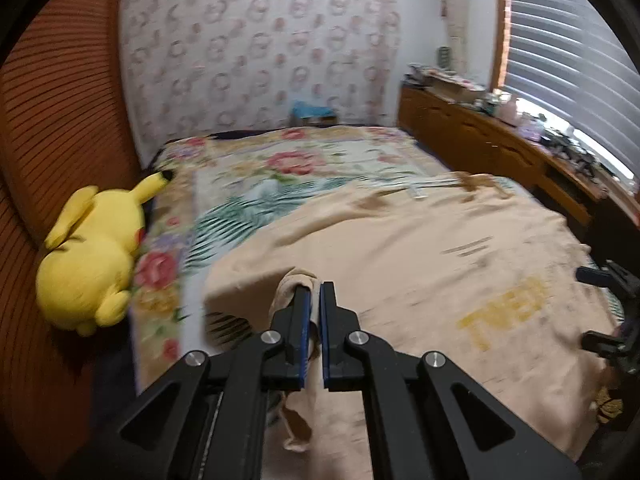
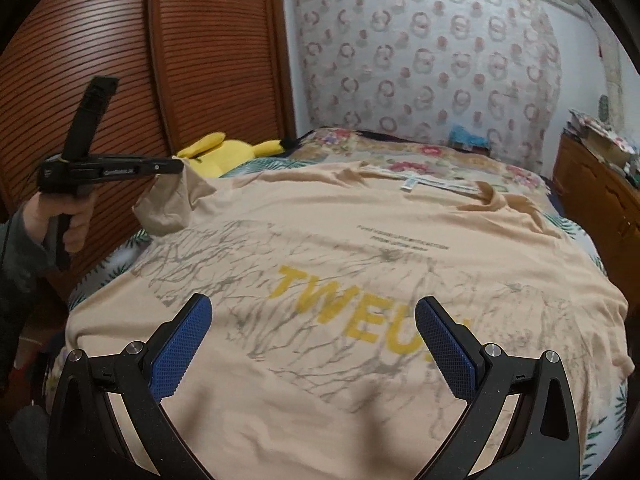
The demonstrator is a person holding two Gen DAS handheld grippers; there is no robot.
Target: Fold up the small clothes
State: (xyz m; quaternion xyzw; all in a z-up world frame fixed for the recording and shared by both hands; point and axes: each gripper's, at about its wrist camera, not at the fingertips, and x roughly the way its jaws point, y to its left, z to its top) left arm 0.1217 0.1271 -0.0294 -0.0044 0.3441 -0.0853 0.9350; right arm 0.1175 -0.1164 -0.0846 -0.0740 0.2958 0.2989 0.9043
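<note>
A peach-beige T-shirt (image 2: 360, 280) lies spread flat, front up, filling the centre and lower half of the right wrist frame; faint grey branch-like lines cover its chest, with yellow capital letters reading "TWE..." across the middle and two small lines of dark text above them; its darker collar sits at the upper right of the cloth, beside a white label; the sleeve at the left edge is lifted clear of the rest, bunched and hanging in a fold; the body has only shallow wrinkles
</note>
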